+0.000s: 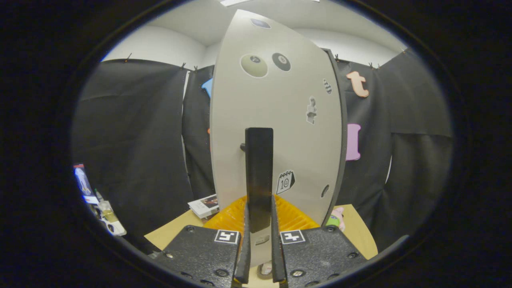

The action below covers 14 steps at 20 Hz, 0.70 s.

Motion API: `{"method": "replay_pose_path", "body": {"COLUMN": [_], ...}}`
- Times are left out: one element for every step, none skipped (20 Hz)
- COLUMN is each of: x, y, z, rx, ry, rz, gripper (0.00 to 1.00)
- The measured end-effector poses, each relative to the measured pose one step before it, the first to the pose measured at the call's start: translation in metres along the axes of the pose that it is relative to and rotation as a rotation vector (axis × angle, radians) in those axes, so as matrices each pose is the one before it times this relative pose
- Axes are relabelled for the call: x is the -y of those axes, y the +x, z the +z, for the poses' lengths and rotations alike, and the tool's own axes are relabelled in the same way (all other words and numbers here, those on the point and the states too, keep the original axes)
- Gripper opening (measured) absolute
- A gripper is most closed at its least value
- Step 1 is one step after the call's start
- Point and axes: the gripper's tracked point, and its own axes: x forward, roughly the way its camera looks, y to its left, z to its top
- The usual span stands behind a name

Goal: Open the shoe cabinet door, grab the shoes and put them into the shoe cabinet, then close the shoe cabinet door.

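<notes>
Hand-held gripper (259,240) pinching one dark handle (259,176), one stickered cabinet door (276,120).

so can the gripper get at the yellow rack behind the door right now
Probably not. The gripper looks shut on the black handle of the grey cabinet door, and that door stands between it and the yellow rack, so it would need to let go and go round.

Gripper (259,256): two textured blocks, each bearing a square coded marker. Round screws at the corners (several visible). Fingers (244,248) are thin upright plates.
</notes>
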Motion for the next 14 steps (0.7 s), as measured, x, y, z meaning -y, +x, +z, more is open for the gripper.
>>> {"method": "replay_pose_path", "body": {"x": [0.00400,0.00395,0.00321,0.00381,0.00273,0.00156,0.00259,0.00328,0.00361,0.00398,0.00359,0.00349,0.00383,0.00336], "y": [-0.00288,-0.00208,-0.00385,-0.00136,-0.00115,-0.00344,-0.00262,-0.00165,-0.00113,-0.00178,-0.00084,-0.00205,-0.00055,-0.00047], "z": [-0.00051,0.00000,-0.00040,0.00032,-0.00070,-0.00047,-0.00054,0.00093,-0.00074,0.00073,0.00022,-0.00022,0.00068,-0.00027], "rx": [0.00219,0.00033,-0.00086,-0.00105,-0.00252,0.00084,0.00325,0.00708,0.00520,0.00419,0.00048,0.00106,0.00192,0.00330], "ry": [-0.00242,-0.00220,0.00010,0.00006,0.00391,0.00148,-0.00362,-0.00508,-0.00788,-0.00822,-0.00988,-0.00646,-0.01008,-0.00332], "rz": [-0.00485,-0.00188,-0.00198,-0.00183,0.00135,0.00228,-0.00058,-0.00624,-0.01055,-0.01474,-0.01594,-0.01548,-0.01101,-0.00727], "gripper": [0.25,0.25,0.23,0.23,0.21,0.21,0.20,0.20,0.19,0.19,0.18,0.17,0.15,0.14]}}
